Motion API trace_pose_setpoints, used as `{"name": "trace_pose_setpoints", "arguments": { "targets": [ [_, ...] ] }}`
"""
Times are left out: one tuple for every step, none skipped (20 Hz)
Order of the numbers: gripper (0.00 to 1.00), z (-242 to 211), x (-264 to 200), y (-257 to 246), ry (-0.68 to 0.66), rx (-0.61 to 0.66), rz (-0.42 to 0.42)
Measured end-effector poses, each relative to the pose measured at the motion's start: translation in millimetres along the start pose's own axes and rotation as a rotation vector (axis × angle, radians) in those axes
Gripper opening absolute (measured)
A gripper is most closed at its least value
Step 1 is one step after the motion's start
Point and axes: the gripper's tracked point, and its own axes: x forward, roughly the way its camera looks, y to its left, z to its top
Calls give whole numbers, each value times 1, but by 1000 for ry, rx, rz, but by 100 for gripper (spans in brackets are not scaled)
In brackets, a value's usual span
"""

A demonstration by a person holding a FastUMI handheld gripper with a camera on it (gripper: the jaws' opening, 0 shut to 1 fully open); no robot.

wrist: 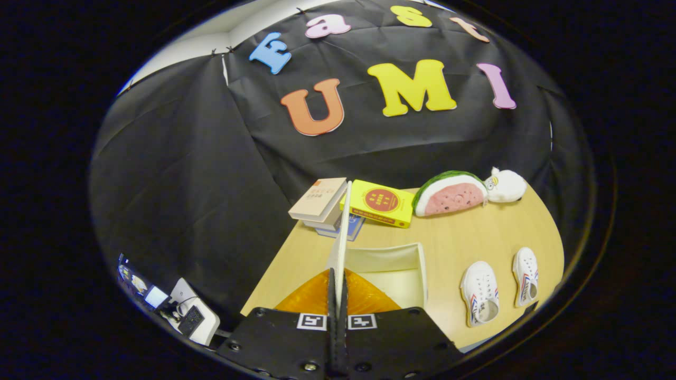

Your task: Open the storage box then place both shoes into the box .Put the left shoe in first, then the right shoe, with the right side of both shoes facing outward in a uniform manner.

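At the bottom centre, the gripper [338,295] is pinching the thin white lid [340,237] of the white rectangular storage box [393,264], both fingers clamped on its raised edge. I'd swing it fully back. To the lower right, two white canvas shoes [480,298] are waiting on the pale wooden table [475,232].

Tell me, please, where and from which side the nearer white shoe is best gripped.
With the gripper shut on the box lid, the nearer white shoe sits upright, opening up. Probably pinch its heel collar from above: that rim is thin and exposed, while the toe is broad and rounded.
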Motion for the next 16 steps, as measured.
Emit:
{"name": "trace_pose_setpoints", "arguments": {
  "targets": [
    [0, 2, 1, 13, -3, -12, 10],
    [0, 5, 4, 27, -4, -26, 25],
    [0, 5, 6, 40, 1, -38, 36],
    [0, 5, 10, 52, 6, -50, 48],
    [0, 4, 15, 65, 9, -57, 66],
    [3, 3, 18, 76, 14, -64, 77],
    [3, 0, 23, 88, 14, -75, 96],
    [8, -3, 28, 99, 19, -94, 111],
    [12, -6, 30, 111, 22, -124, 132],
    [24, -6, 30, 120, 17, -153, 143],
    [36, -9, 33, 128, 9, -173, 164],
    [48, -8, 31, 137, -4, -188, 181],
    [60, -6, 31, 139, -21, -208, 184],
    [72, 0, 28, 141, -50, -227, 185],
    [84, 7, 27, 142, -78, -243, 184],
    [85, 15, 24, 141, -107, -253, 183]
  ]
}}
